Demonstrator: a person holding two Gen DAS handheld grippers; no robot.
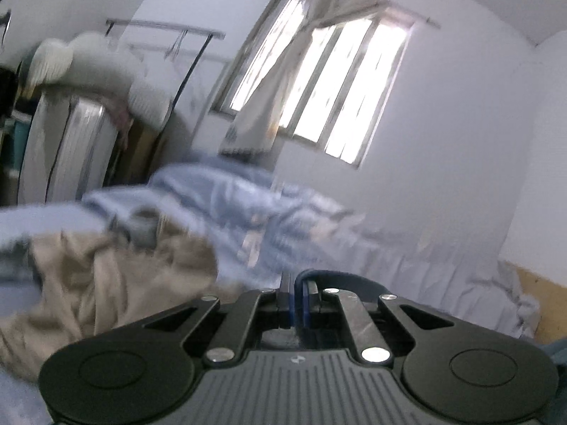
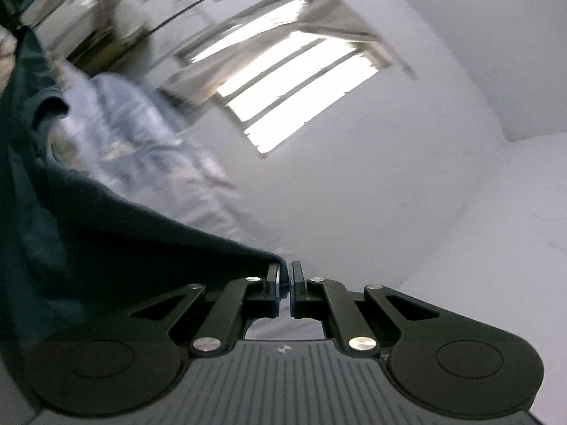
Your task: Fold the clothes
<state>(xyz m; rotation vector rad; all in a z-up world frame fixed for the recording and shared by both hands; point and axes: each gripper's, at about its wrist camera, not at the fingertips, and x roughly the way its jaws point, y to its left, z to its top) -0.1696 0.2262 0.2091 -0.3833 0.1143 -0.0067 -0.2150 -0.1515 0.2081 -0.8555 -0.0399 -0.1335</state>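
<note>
The dark teal garment (image 2: pixel 88 219) is soft, light and limp, so it is best held at hems or corners. The right claw (image 2: pixel 285 276) is clamped on one edge, cloth trailing to nine o'clock. The left claw (image 1: pixel 301 304) looks pinched shut on a blue fold, probably the same garment, though blur hides it.
</note>
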